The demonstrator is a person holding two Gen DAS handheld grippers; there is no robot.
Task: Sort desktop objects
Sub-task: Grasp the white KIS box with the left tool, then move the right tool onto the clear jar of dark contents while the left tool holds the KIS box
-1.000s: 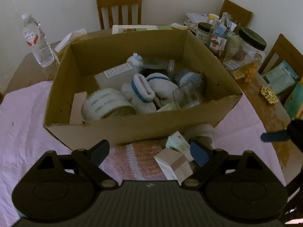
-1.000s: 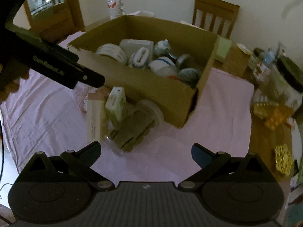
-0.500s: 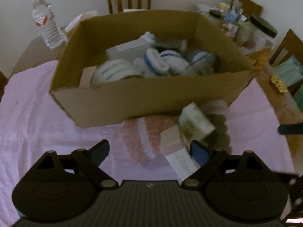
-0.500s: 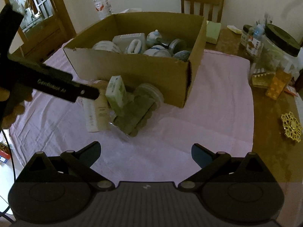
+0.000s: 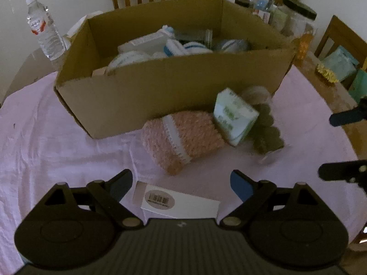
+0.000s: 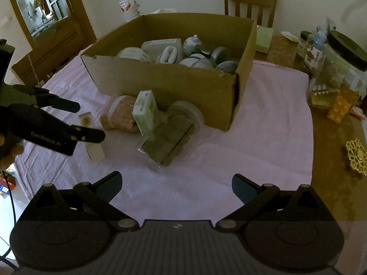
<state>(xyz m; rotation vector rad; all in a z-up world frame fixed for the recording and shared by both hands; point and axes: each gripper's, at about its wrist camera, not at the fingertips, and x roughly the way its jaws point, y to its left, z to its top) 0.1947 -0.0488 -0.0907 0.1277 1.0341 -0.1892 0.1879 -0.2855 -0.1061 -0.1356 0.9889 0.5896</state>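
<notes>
I see the cardboard box (image 6: 174,84) open on the pink cloth, packed with rolled socks, jars and a pale container; in front of it a pink knitted pouch (image 5: 181,135) lies on its side, a green-white carton (image 5: 234,114) leans tilted against it, a clear cookie pack (image 6: 169,137) beside; a flat white barcode box (image 5: 179,202) lies nearest

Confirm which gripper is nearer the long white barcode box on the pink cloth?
Left. The left gripper hangs open right above the white barcode box, which lies between its fingers. The right gripper is open over bare pink cloth, off to the box's side.
</notes>
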